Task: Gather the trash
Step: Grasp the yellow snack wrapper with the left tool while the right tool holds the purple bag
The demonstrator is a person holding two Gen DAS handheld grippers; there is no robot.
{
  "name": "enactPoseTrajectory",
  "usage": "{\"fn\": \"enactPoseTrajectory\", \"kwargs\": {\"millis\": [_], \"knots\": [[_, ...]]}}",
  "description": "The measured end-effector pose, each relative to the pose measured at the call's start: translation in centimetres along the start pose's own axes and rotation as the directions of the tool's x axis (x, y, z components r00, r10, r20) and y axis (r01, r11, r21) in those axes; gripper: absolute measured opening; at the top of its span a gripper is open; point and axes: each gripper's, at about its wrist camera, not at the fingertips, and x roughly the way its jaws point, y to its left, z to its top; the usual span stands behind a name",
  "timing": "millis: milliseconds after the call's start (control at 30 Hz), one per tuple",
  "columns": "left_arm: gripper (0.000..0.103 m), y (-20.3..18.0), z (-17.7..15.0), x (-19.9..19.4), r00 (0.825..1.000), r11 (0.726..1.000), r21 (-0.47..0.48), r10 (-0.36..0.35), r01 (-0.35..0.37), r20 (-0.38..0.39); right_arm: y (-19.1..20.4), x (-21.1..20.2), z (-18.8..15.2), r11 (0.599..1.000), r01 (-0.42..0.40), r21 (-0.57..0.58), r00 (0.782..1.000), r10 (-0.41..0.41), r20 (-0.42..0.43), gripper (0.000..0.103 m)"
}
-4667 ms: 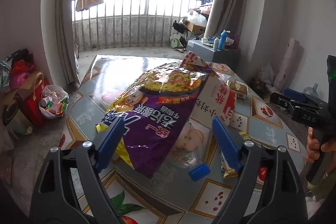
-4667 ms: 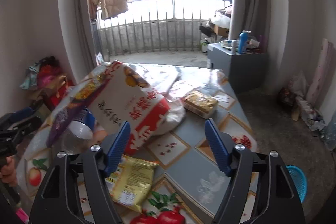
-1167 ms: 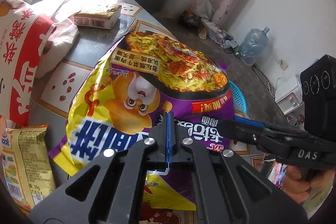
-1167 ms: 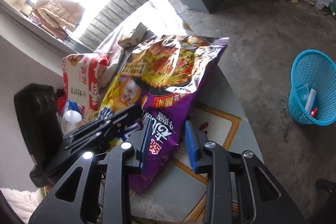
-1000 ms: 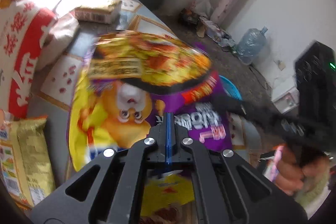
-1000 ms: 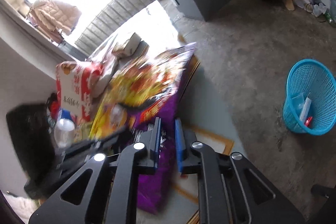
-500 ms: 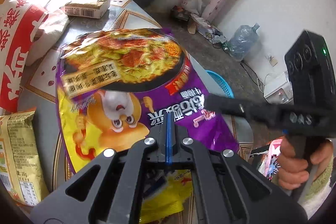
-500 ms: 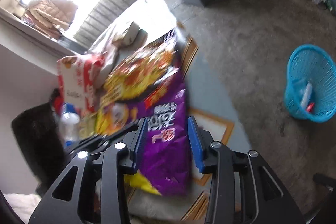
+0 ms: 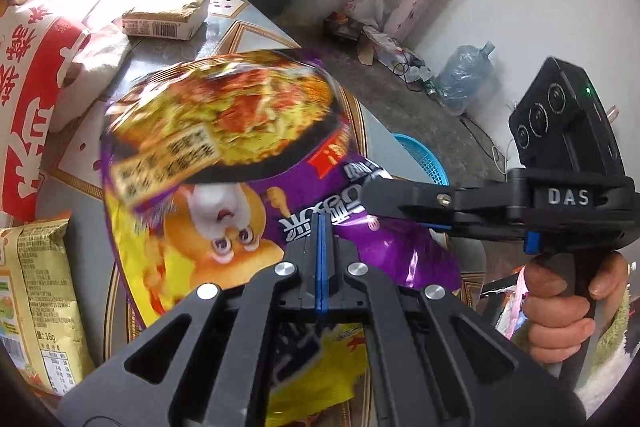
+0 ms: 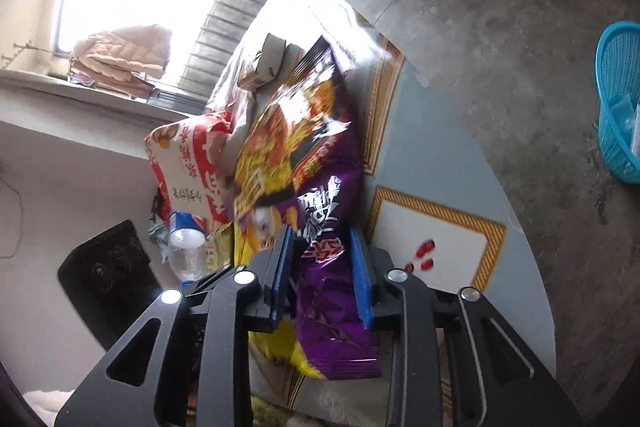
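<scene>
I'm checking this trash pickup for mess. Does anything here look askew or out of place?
The purple noodle bag is lifted askew and buckled: the left gripper is shut on its lower part while the right gripper straddles an edge with its jaws apart. Behind it, a red and white bag lies slumped on the table.

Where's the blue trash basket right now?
The blue plastic mesh basket stands on the concrete floor beyond the table's right edge, at the far right of the right wrist view.

Patterned table (image 9: 224,39) bears a boxed packet (image 9: 166,19) and yellow sachet (image 9: 38,303).
</scene>
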Motion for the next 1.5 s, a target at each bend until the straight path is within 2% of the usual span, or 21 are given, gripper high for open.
{"fn": "enactPoseTrajectory", "kwargs": {"millis": [100,233,533,833,1133,1333,1500], "knots": [[0.0,0.0,0.2,0.0,1.0,1.0,-0.006,-0.006,0.006,-0.003,0.4,0.1,0.1,0.999,0.044,-0.032,0.999,-0.043,0.031,0.018],[0.0,0.0,0.5,0.0,1.0,1.0,-0.016,-0.003,0.002,-0.006,0.5,0.0,0.0,0.994,0.094,-0.057,0.994,-0.091,0.064,0.013],[0.0,0.9,0.5,-1.1,1.0,0.999,-0.042,0.002,-0.002,-0.003,1.3,0.0,-0.4,0.98,0.154,-0.125,0.986,-0.143,0.091,0.01],[0.0,1.8,0.8,-5.0,0.997,0.999,-0.046,0.032,-0.028,0.074,2.6,0.6,-1.0,0.96,0.191,-0.206,0.98,-0.175,0.09,0.01],[0.0,4.0,-0.1,-9.3,0.986,0.99,-0.084,0.12,-0.111,0.116,3.2,0.8,-1.3,0.945,0.211,-0.251,0.977,-0.194,0.092,0.01],[0.0,7.0,-1.6,-13.4,0.962,0.966,-0.152,0.23,-0.208,0.149,3.3,1.0,-1.3,0.938,0.213,-0.273,0.977,-0.196,0.088,0.01],[0.0,8.8,-3.0,-14.5,0.949,0.947,-0.195,0.284,-0.255,0.139,3.4,1.2,-1.2,0.935,0.213,-0.283,0.977,-0.198,0.08,0.01]]}}
